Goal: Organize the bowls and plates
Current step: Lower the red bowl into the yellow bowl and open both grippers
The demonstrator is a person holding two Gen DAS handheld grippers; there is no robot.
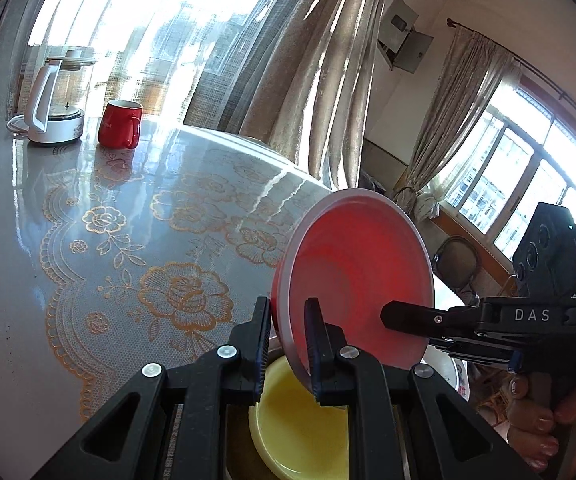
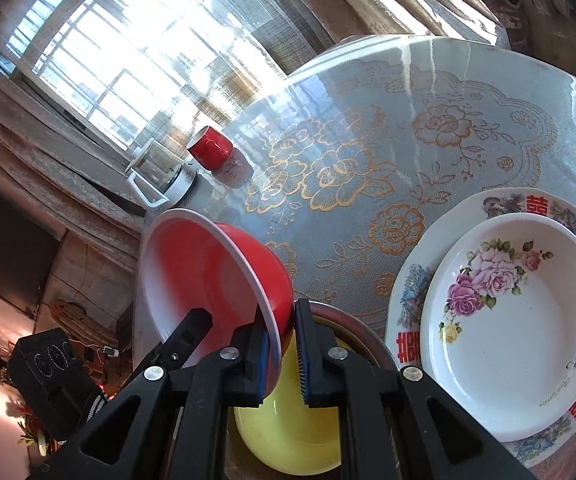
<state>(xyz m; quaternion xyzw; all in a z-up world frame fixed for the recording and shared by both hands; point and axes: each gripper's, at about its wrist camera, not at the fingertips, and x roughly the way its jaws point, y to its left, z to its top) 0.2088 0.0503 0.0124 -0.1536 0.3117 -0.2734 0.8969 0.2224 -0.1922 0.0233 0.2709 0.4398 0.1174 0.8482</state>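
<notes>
Both grippers hold the red bowl (image 1: 354, 276) by its rim, one on each side; the left gripper (image 1: 290, 344) pinches one edge tight, and the right gripper (image 2: 283, 356) pinches the other edge tight, so the jaws are nearly closed with only the thin rim between them; the red bowl is tipped up on its side in the air, just above the yellow bowl (image 2: 288, 440); the yellow bowl sits low, right under the red bowl, on the table (image 1: 67, 280); beside the yellow bowl is a small flower plate (image 2: 516, 320) lying inside a bigger plate (image 2: 408, 280); far from the yellow bowl stand a red mug (image 1: 121, 124) and a kettle (image 1: 53, 104); I think the step now is stacking the bowls; next, the two hands would need to tip the red bowl flat, bring it down slowly into the yellow bowl, and let go together so it does not tip.
</notes>
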